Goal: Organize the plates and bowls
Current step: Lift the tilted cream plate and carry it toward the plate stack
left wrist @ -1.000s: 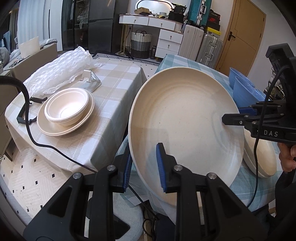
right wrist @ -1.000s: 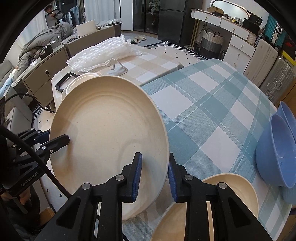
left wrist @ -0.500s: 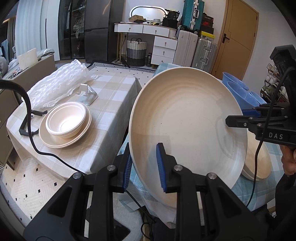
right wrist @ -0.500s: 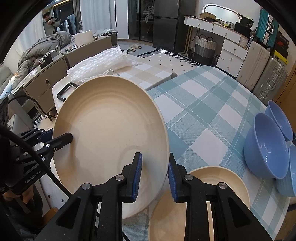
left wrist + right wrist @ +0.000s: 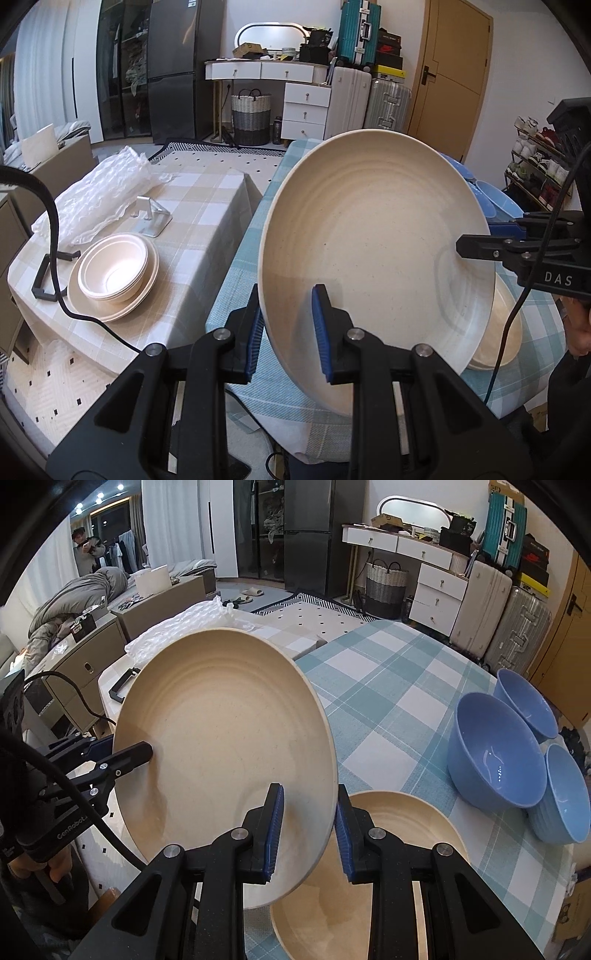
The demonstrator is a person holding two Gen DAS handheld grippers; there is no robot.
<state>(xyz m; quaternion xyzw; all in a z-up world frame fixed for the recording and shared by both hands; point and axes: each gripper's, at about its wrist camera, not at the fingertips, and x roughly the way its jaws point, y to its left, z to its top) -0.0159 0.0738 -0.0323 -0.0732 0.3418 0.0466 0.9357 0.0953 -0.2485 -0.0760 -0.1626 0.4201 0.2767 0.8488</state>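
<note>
Both grippers hold one large cream plate (image 5: 373, 258), lifted and tilted above the blue-checked table (image 5: 391, 686). My left gripper (image 5: 286, 332) is shut on its near rim; my right gripper (image 5: 308, 830) is shut on the opposite rim. The same plate fills the right wrist view (image 5: 221, 746). Another cream plate (image 5: 388, 878) lies on the blue-checked table beneath it. Three blue bowls (image 5: 495, 753) stand at that table's right. On the beige-checked table (image 5: 199, 206), cream bowls (image 5: 114, 269) sit nested on a cream plate (image 5: 147, 295).
Bubble wrap (image 5: 103, 192) and a metal stand (image 5: 151, 218) lie on the beige table, with a black cable (image 5: 55, 258) across its edge. Suitcases, a dresser and a basket stand at the back. A shoe rack is at the far right.
The held plate has risen and tilted more upright with both grippers still on it. The view has lifted away from the tables.
</note>
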